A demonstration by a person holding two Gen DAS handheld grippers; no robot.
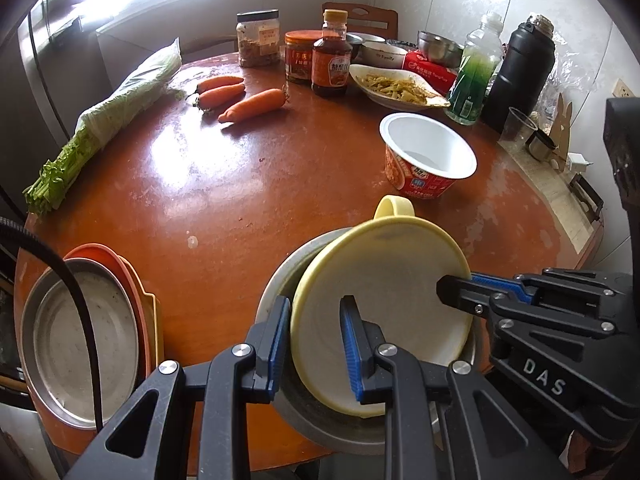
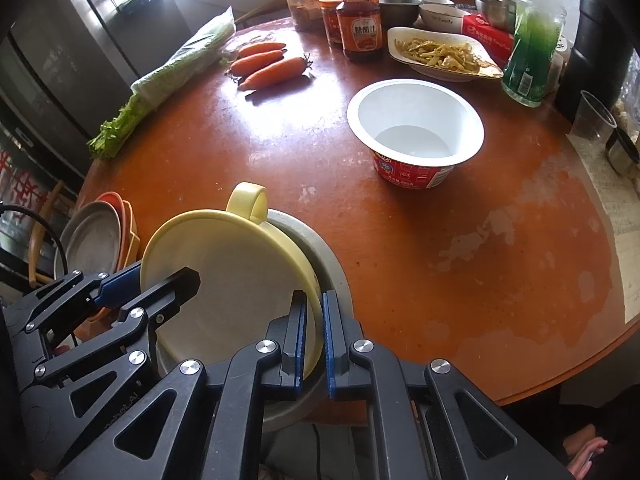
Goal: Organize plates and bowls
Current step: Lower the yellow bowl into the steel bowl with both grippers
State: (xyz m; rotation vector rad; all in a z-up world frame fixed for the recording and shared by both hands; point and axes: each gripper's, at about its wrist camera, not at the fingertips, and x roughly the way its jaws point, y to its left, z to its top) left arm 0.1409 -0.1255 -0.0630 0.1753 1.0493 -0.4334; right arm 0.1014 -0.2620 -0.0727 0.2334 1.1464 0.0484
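A yellow bowl with a loop handle [image 1: 384, 280] sits tilted inside a steel bowl [image 1: 280, 280] at the table's near edge. My left gripper [image 1: 316, 344] straddles the yellow bowl's left rim, jaws apart with a gap around the rim. My right gripper [image 2: 314, 344] is shut on the yellow bowl's [image 2: 240, 264] right rim; it enters the left wrist view from the right [image 1: 460, 292]. The steel bowl [image 2: 324, 264] lies beneath. A steel plate [image 1: 80, 336] lies on stacked orange plates [image 1: 140, 300] at the left, also in the right wrist view [image 2: 96, 240].
On the round brown table [image 1: 280, 168]: an empty instant-noodle cup [image 1: 428, 156], three carrots [image 1: 240, 98], bagged celery [image 1: 112, 116], jars and a sauce bottle [image 1: 330, 60], a dish of food [image 1: 396, 86], steel bowls, a green bottle [image 1: 474, 72], a black flask [image 1: 520, 68].
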